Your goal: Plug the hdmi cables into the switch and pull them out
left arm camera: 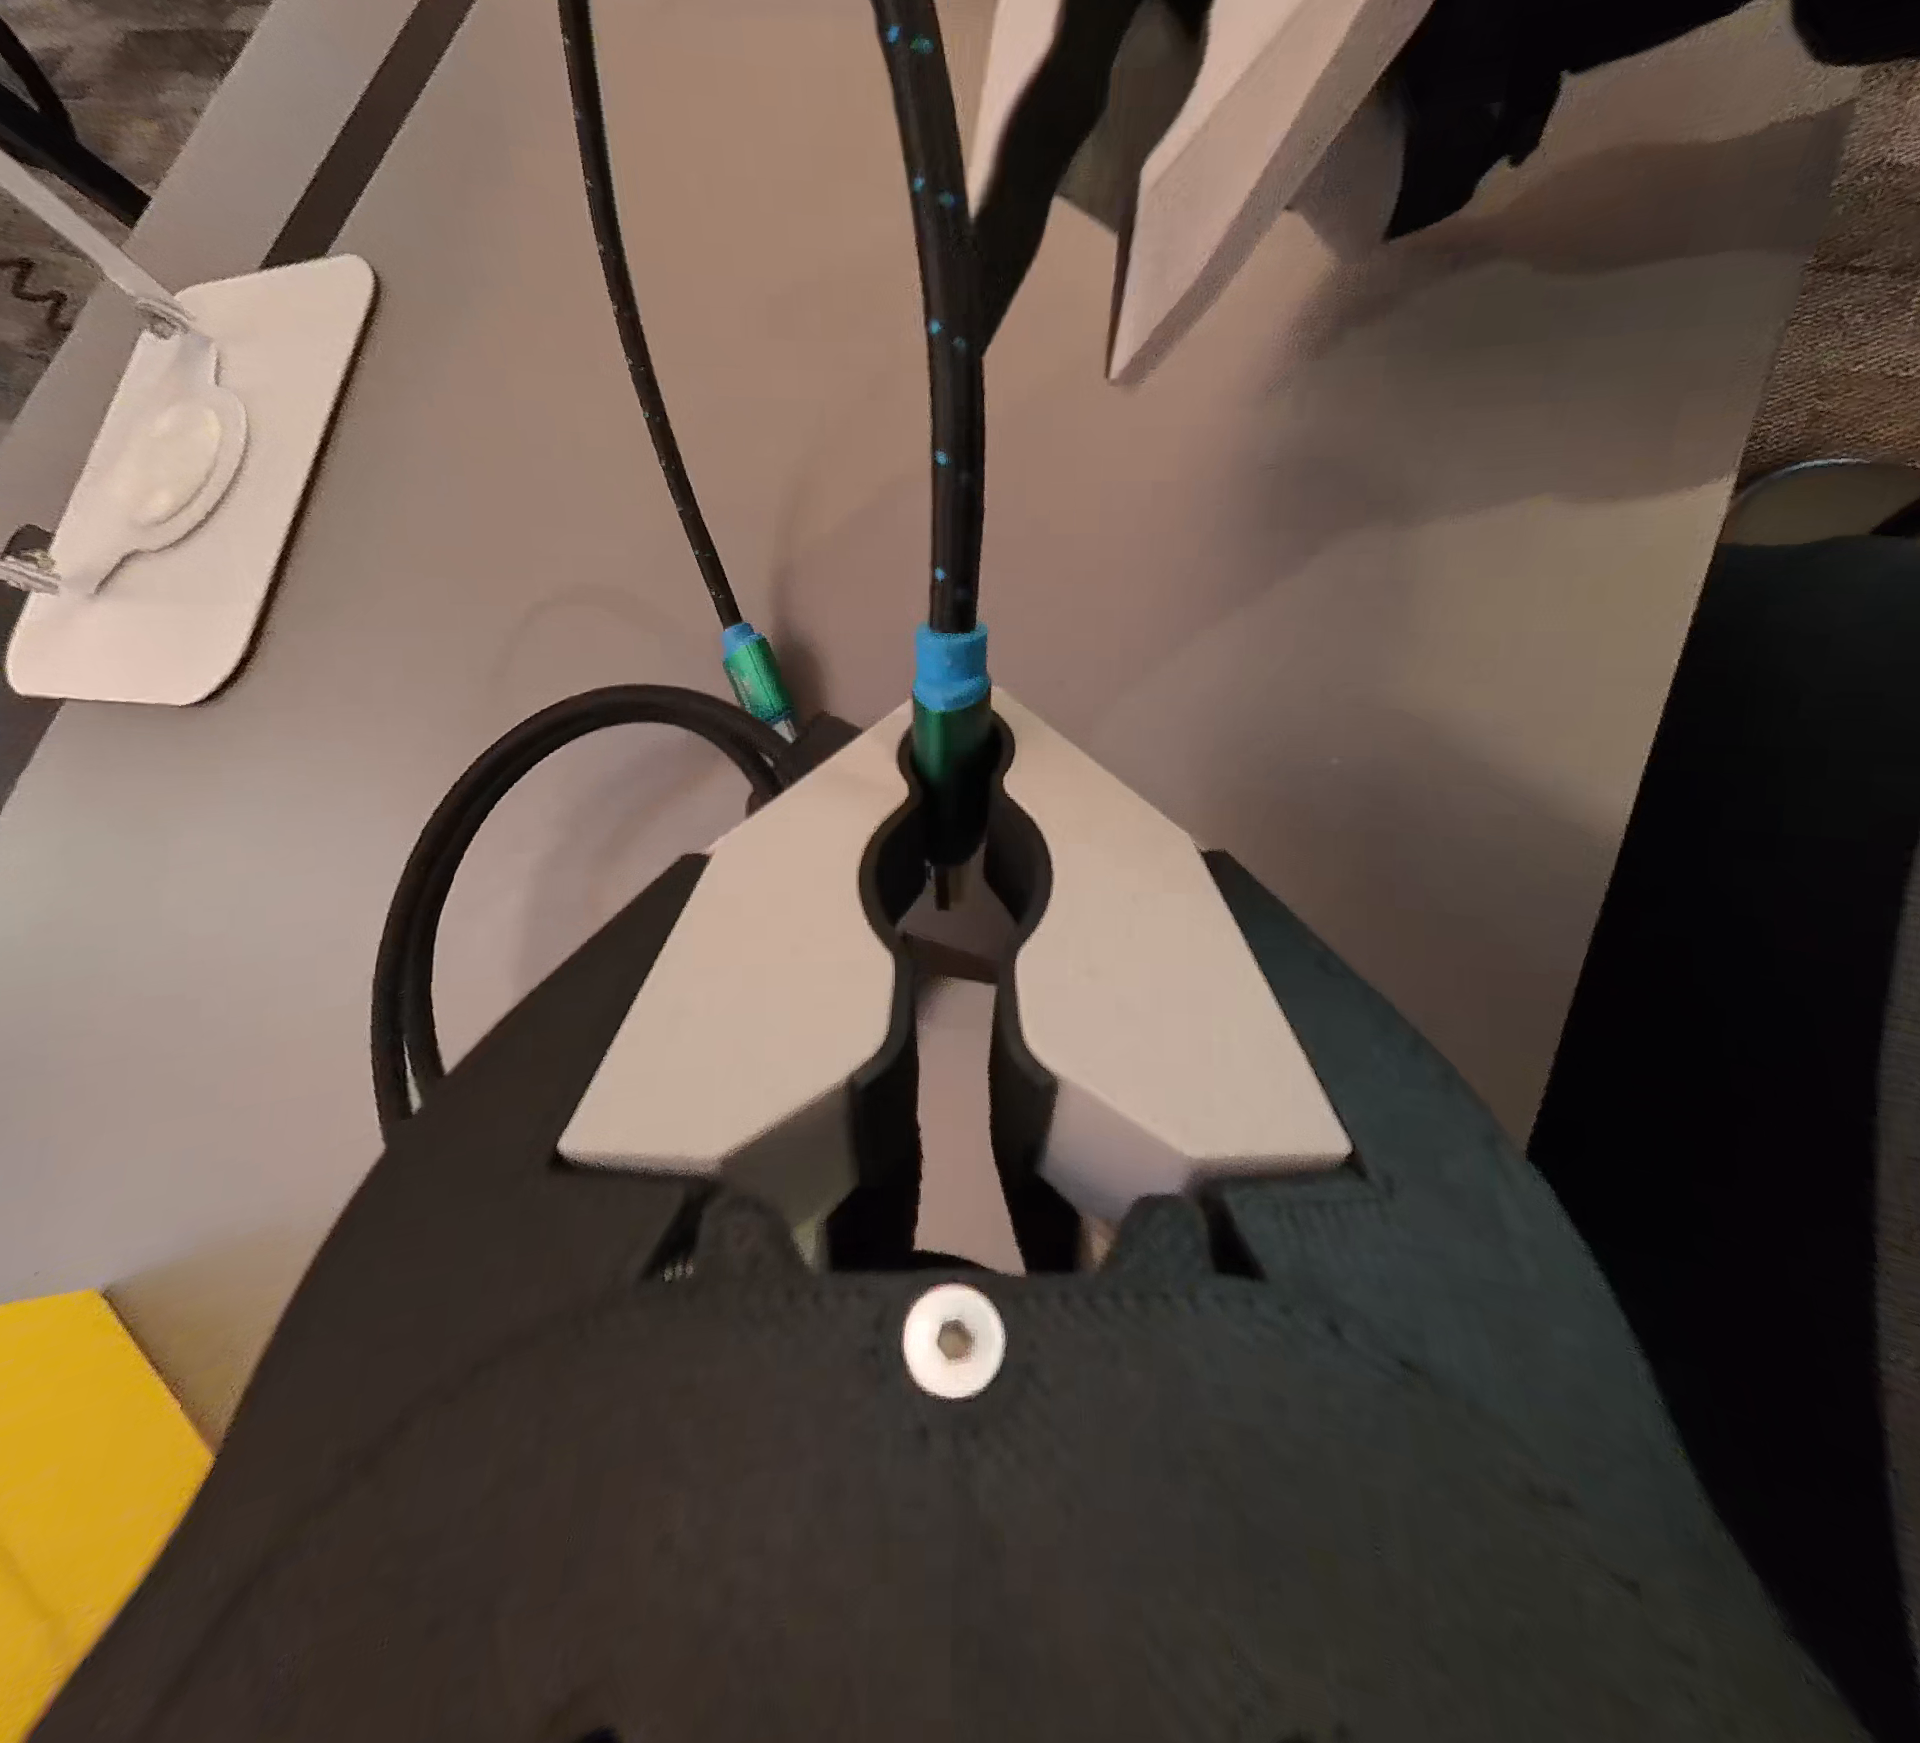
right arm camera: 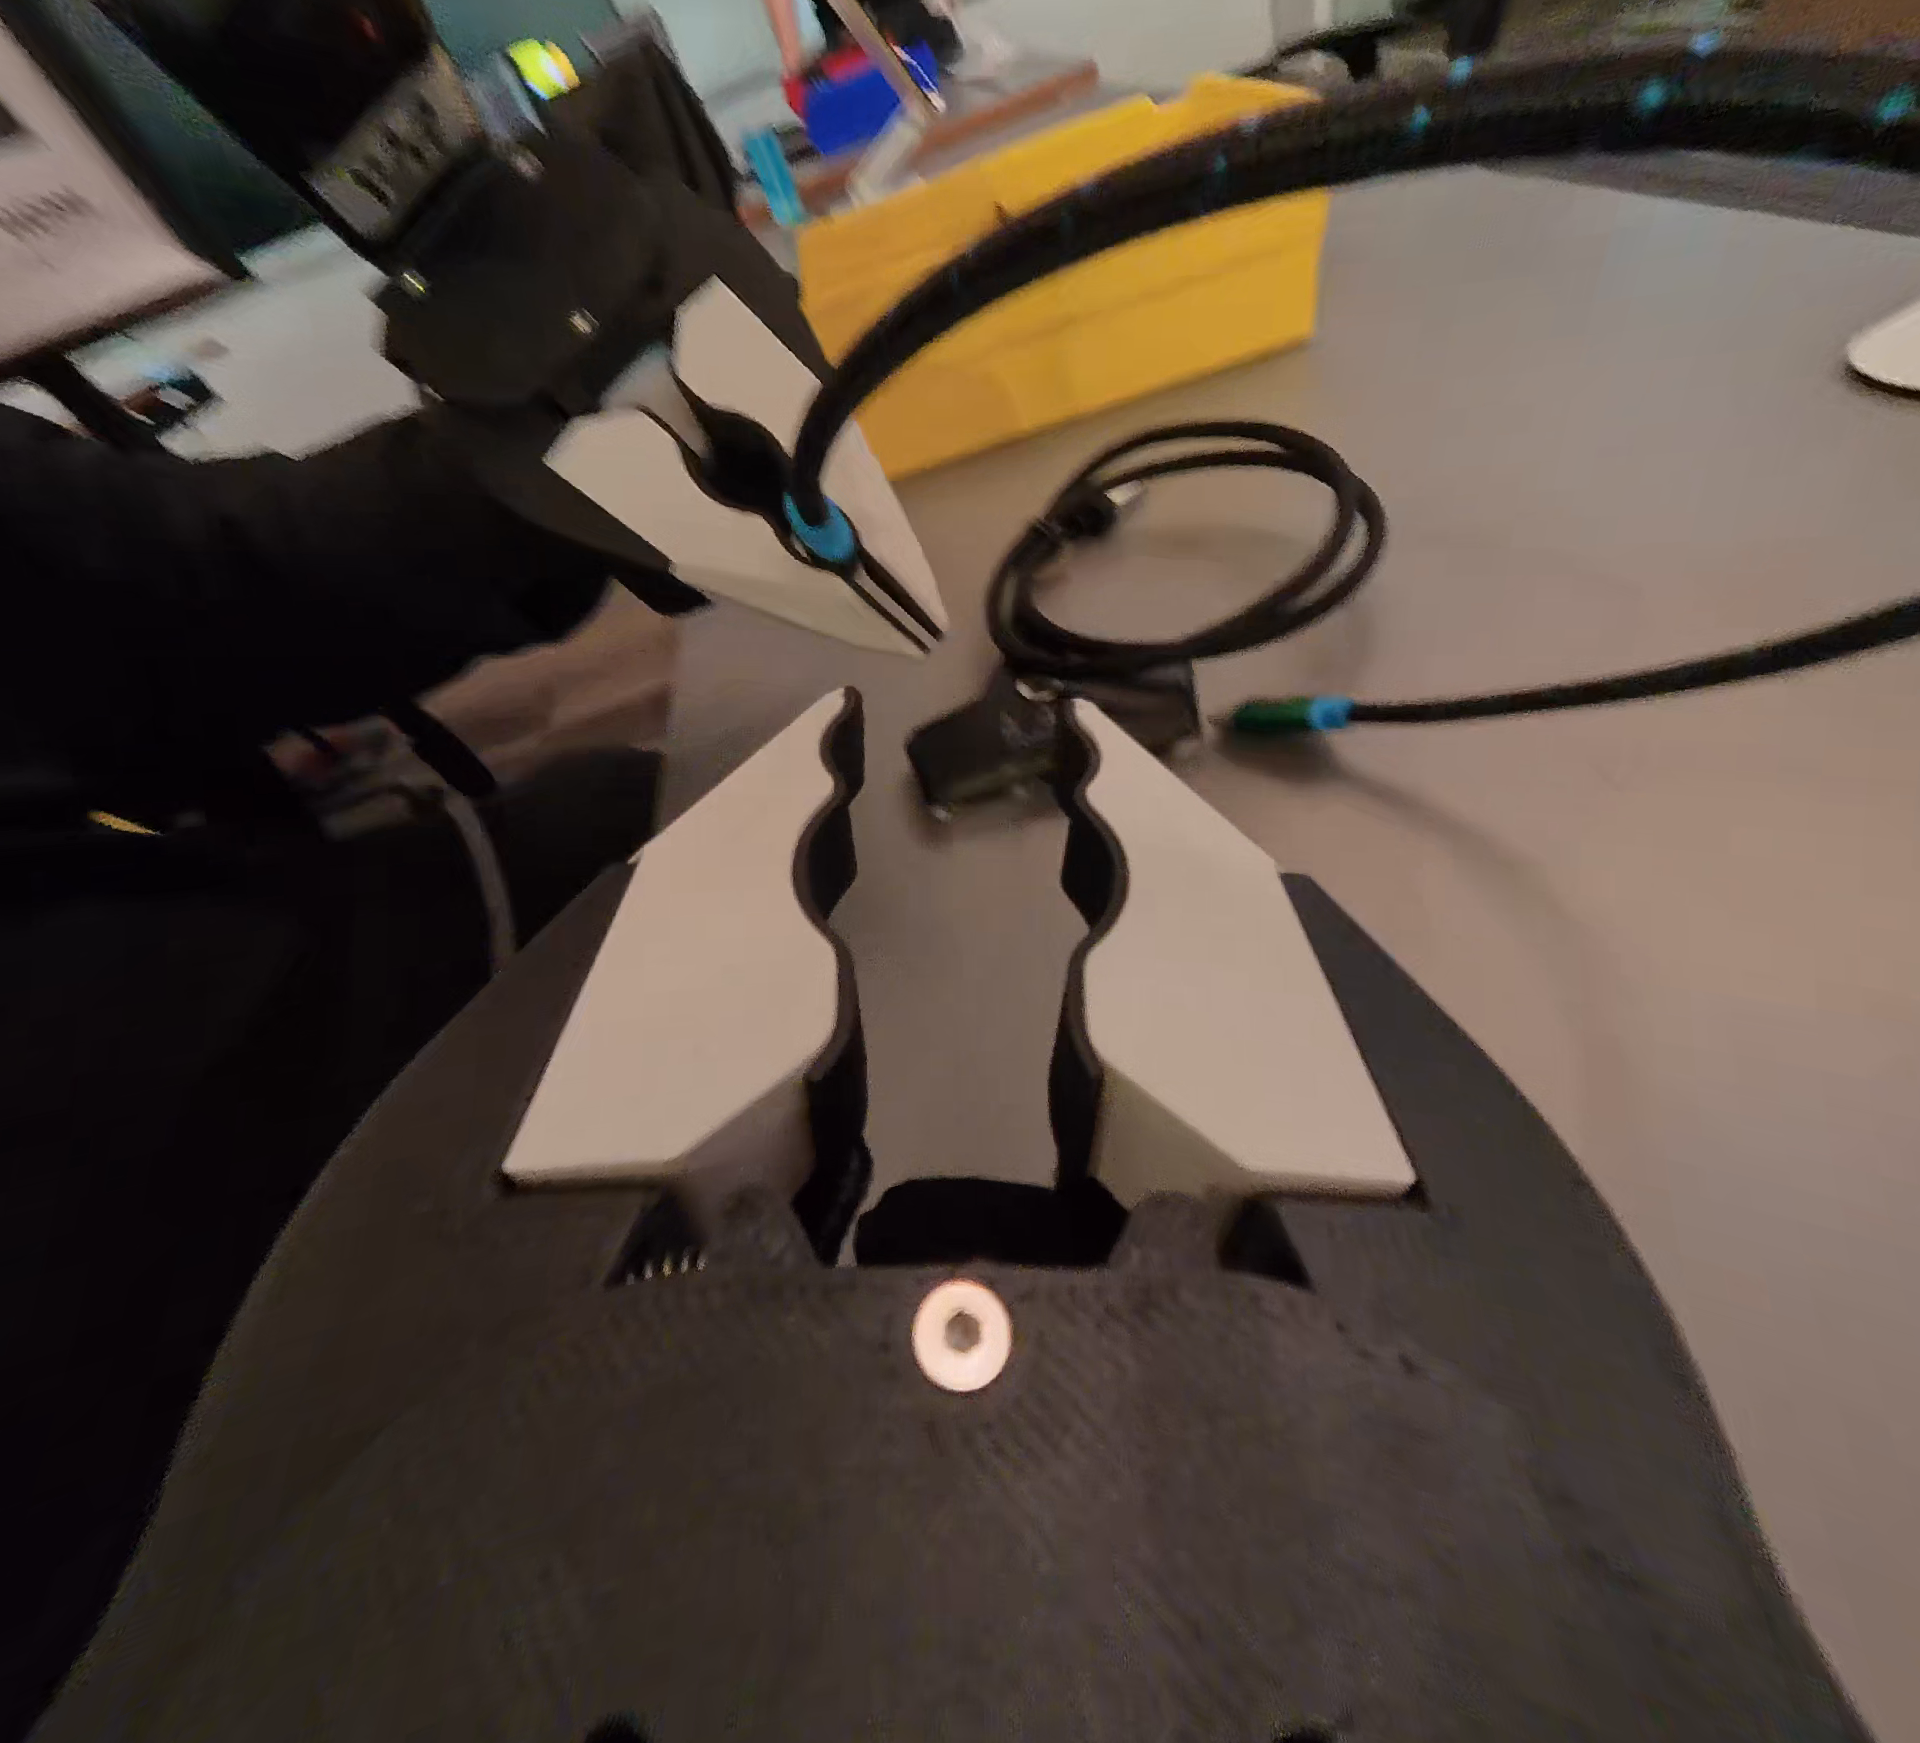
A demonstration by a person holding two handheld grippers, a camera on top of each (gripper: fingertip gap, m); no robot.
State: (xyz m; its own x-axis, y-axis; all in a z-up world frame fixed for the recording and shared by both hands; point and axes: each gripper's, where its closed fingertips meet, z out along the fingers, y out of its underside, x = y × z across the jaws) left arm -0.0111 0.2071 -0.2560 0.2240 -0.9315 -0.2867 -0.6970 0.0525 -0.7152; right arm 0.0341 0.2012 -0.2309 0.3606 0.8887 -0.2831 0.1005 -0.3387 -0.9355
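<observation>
HDMI plug (left arm camera: 951,706) clamped in left gripper (left arm camera: 951,763), unplugged; switch (right arm camera: 982,753) at 12 o'clock of released right gripper (right arm camera: 961,706); second plug (right arm camera: 1283,714) out.

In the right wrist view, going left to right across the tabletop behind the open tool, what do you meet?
Left tool shut on a braided HDMI cable → small black switch → green-and-blue HDMI plug lying loose → white stand base at the right edge.
</observation>
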